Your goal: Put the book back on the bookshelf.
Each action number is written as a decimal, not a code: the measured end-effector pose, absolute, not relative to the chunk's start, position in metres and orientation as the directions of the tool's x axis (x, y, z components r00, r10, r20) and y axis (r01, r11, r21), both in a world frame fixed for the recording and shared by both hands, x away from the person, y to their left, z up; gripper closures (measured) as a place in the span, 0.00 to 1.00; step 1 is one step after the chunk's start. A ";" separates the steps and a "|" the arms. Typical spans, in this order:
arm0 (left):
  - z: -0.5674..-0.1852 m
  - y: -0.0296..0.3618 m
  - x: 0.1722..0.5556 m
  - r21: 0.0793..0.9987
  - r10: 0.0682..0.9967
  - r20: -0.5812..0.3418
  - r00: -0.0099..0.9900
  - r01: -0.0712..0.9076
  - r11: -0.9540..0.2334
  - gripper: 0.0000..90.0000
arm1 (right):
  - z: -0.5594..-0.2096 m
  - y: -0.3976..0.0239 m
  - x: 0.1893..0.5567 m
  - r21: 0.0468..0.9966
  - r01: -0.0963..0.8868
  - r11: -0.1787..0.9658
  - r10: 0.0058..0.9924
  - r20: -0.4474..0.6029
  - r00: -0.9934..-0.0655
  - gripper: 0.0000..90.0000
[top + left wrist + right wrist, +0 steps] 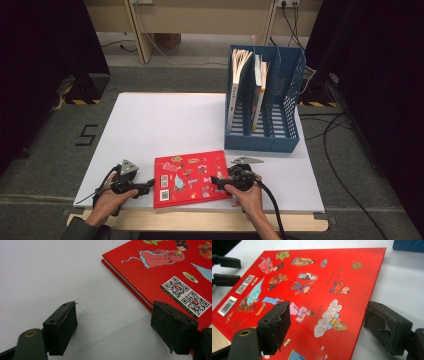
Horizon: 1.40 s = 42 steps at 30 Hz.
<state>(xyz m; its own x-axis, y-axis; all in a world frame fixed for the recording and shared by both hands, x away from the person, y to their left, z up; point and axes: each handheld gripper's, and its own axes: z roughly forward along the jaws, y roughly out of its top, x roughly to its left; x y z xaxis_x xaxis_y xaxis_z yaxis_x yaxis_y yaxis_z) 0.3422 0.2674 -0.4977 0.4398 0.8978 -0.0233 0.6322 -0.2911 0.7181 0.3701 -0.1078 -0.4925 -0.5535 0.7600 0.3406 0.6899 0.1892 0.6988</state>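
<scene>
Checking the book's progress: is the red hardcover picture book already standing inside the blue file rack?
No, the red hardcover picture book lies flat on the white table, in front of the blue file rack.

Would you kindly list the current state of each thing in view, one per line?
Red hardcover picture book: closed, lying flat at the table's near edge.
Blue plastic file rack: upright, two books standing in its left slots, right slots empty.
White table top: bears the book and the rack.
Left gripper: open, at the book's left edge.
Right gripper: open, jaws astride the book's right edge.
</scene>
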 end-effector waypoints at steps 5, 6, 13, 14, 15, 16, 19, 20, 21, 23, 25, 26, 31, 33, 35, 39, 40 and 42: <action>-0.497 0.268 0.341 0.714 0.893 -0.021 0.449 0.632 -0.300 0.23 | -0.493 -0.108 0.367 0.697 0.695 0.175 0.763 0.351 -0.544 0.24; -0.497 0.267 0.341 0.714 0.893 -0.022 0.450 0.633 -0.301 0.23 | -0.493 -0.109 0.366 0.695 0.702 0.158 0.761 0.367 -0.535 0.24; -0.497 0.267 0.339 0.711 0.890 -0.023 0.456 0.633 -0.306 0.23 | -0.494 -0.114 0.357 0.685 0.722 0.099 0.748 0.427 -0.508 0.23; -0.497 0.267 0.339 0.711 0.890 -0.024 0.456 0.634 -0.305 0.23 | -0.495 -0.114 0.357 0.682 0.726 0.091 0.745 0.437 -0.504 0.21; -0.497 0.267 0.339 0.712 0.892 -0.025 0.452 0.634 -0.301 0.23 | -0.495 -0.115 0.358 0.681 0.728 0.082 0.740 0.447 -0.502 0.19; -0.497 0.267 0.339 0.713 0.893 -0.025 0.449 0.634 -0.299 0.22 | -0.496 -0.115 0.358 0.672 0.740 0.034 0.731 0.488 -0.477 0.18; -0.497 0.266 0.338 0.714 0.898 -0.022 0.440 0.635 -0.294 0.23 | -0.497 -0.116 0.358 0.659 0.752 -0.027 0.724 0.531 -0.440 0.15; -0.497 0.265 0.337 0.713 0.899 -0.024 0.437 0.638 -0.291 0.24 | -0.497 -0.116 0.358 0.656 0.754 -0.037 0.720 0.541 -0.435 0.13; -0.497 0.265 0.336 0.713 0.901 -0.024 0.432 0.640 -0.288 0.25 | -0.496 -0.115 0.357 0.649 0.759 -0.058 0.716 0.556 -0.421 0.13; -0.496 0.263 0.334 0.713 0.905 -0.027 0.424 0.643 -0.280 0.29 | -0.493 -0.114 0.355 0.663 0.746 -0.070 0.724 0.548 -0.419 0.13; -0.496 0.262 0.332 0.714 0.907 -0.031 0.420 0.644 -0.274 0.33 | -0.487 -0.113 0.355 0.678 0.731 -0.075 0.721 0.543 -0.430 0.13; -0.495 0.262 0.332 0.715 0.908 -0.033 0.417 0.645 -0.271 0.34 | -0.482 -0.113 0.355 0.690 0.719 -0.084 0.718 0.542 -0.437 0.13; -0.493 0.250 0.323 0.722 0.917 -0.025 0.398 0.641 -0.259 0.52 | -0.447 -0.108 0.358 0.759 0.647 -0.066 0.701 0.497 -0.512 0.16; -0.493 0.240 0.317 0.726 0.915 -0.003 0.404 0.630 -0.276 0.75 | -0.436 -0.105 0.363 0.777 0.626 -0.069 0.696 0.487 -0.527 0.18; -0.493 0.236 0.317 0.727 0.917 0.013 0.399 0.626 -0.282 0.79 | -0.423 -0.100 0.369 0.800 0.598 -0.043 0.701 0.451 -0.553 0.22; -0.494 0.230 0.318 0.737 0.926 0.001 0.378 0.626 -0.257 0.79 | -0.395 -0.086 0.377 0.842 0.538 0.030 0.714 0.359 -0.601 0.27; -0.494 0.229 0.319 0.736 0.925 -0.001 0.380 0.626 -0.257 0.78 | -0.386 -0.082 0.379 0.855 0.515 0.057 0.712 0.326 -0.621 0.29; -0.494 0.227 0.321 0.739 0.928 -0.011 0.371 0.629 -0.243 0.76 | -0.371 -0.074 0.382 0.875 0.477 0.080 0.706 0.287 -0.647 0.34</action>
